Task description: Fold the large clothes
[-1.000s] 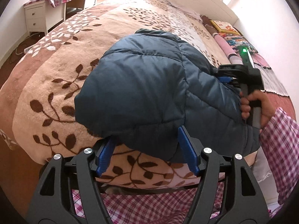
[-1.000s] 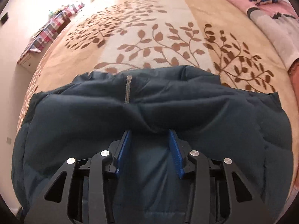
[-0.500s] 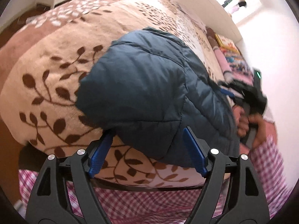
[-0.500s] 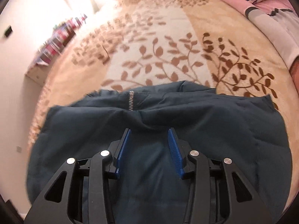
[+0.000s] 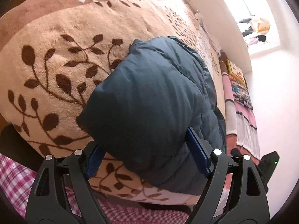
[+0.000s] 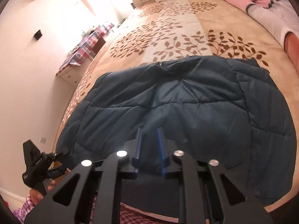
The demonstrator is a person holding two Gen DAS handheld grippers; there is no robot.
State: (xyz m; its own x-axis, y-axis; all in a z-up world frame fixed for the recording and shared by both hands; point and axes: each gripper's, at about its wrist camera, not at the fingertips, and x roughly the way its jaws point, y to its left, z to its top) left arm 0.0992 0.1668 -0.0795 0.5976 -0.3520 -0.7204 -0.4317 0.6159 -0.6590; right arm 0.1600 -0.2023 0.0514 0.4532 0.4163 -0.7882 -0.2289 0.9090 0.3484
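Your left gripper [image 5: 147, 155] is opening wide at the near edge of the bed [image 5: 56, 59]; the jacket's [image 5: 149, 100] padded corner bulges between its blue pads without being squeezed. The jacket itself, dark blue and quilted, lies folded on the leaf-patterned blanket [image 6: 186, 29], zipper [image 6: 160, 63] at the far edge. Your right gripper [image 6: 149, 149] is closing, blue pads nearly together above the jacket's middle, nothing pinched between them.
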